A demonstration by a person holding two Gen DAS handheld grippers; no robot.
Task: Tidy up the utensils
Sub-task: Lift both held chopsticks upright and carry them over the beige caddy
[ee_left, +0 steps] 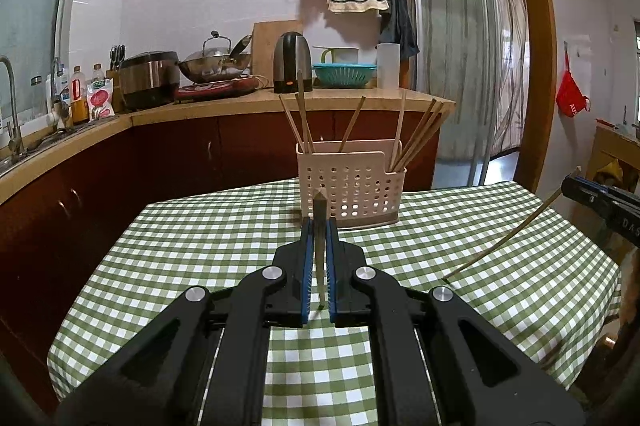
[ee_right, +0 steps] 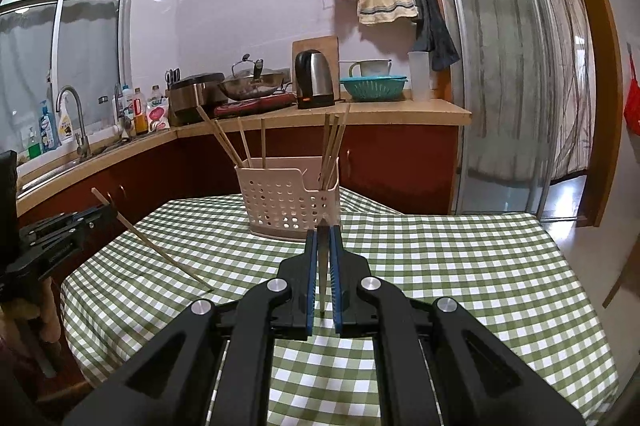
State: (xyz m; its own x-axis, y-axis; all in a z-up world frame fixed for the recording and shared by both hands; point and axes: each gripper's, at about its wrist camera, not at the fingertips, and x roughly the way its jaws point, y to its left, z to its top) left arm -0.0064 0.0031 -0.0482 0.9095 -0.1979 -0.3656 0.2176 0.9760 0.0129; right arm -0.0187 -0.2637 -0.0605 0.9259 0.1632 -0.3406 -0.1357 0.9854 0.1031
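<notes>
A pale perforated utensil basket stands on the green checked table, with several wooden chopsticks upright in it. My left gripper is shut on a chopstick, held just before the basket. My right gripper is shut on another chopstick, close to the basket. In the left view the right gripper holds its chopstick slanting down to the cloth. In the right view the left gripper holds its chopstick slanting likewise.
A kitchen counter behind the table carries a kettle, wok, rice cooker and teal colander. A sink with tap is at left. A sliding glass door is at right.
</notes>
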